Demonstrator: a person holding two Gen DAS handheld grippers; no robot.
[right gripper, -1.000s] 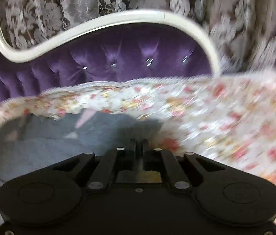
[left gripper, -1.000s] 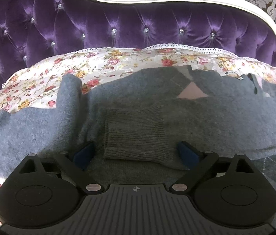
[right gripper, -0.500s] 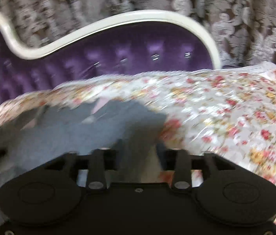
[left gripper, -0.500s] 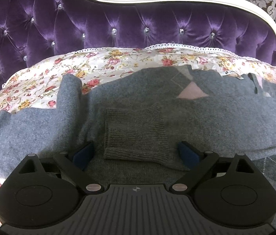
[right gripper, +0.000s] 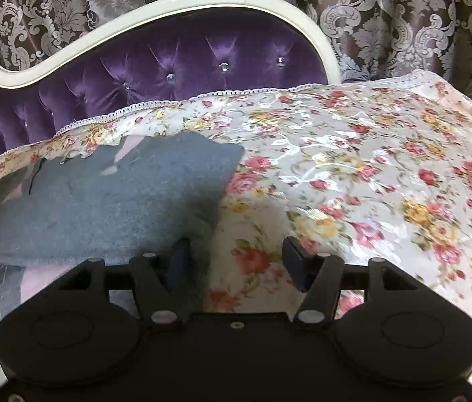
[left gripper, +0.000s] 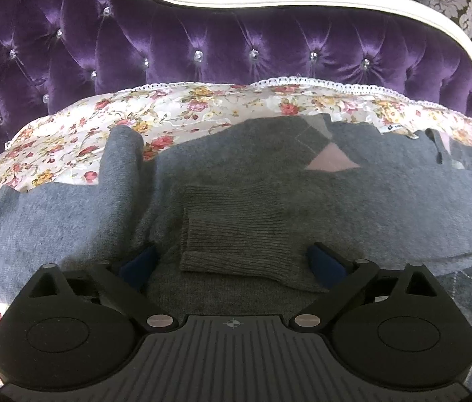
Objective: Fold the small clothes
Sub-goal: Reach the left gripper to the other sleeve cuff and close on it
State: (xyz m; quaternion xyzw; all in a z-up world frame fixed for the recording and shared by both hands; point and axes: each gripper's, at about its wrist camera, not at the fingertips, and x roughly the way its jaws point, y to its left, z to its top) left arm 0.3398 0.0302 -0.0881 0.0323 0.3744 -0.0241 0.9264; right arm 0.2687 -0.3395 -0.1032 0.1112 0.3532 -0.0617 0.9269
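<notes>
Left wrist view: grey knit sweater (left gripper: 353, 197) sprawls mid-frame on the floral bedspread (left gripper: 68, 140), ribbed cuff (left gripper: 239, 234) between the left gripper (left gripper: 232, 261) jaws, wide open. Soft, floppy, light; I'd pinch the cuff or a hem. Right gripper (right gripper: 236, 259) jaws wide, empty, at the sweater's edge.

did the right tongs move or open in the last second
Yes. The right tongs went from shut to open, and they swung right: the purple headboard and grey sweater slid leftward in their view, with more floral bedspread showing.
</notes>
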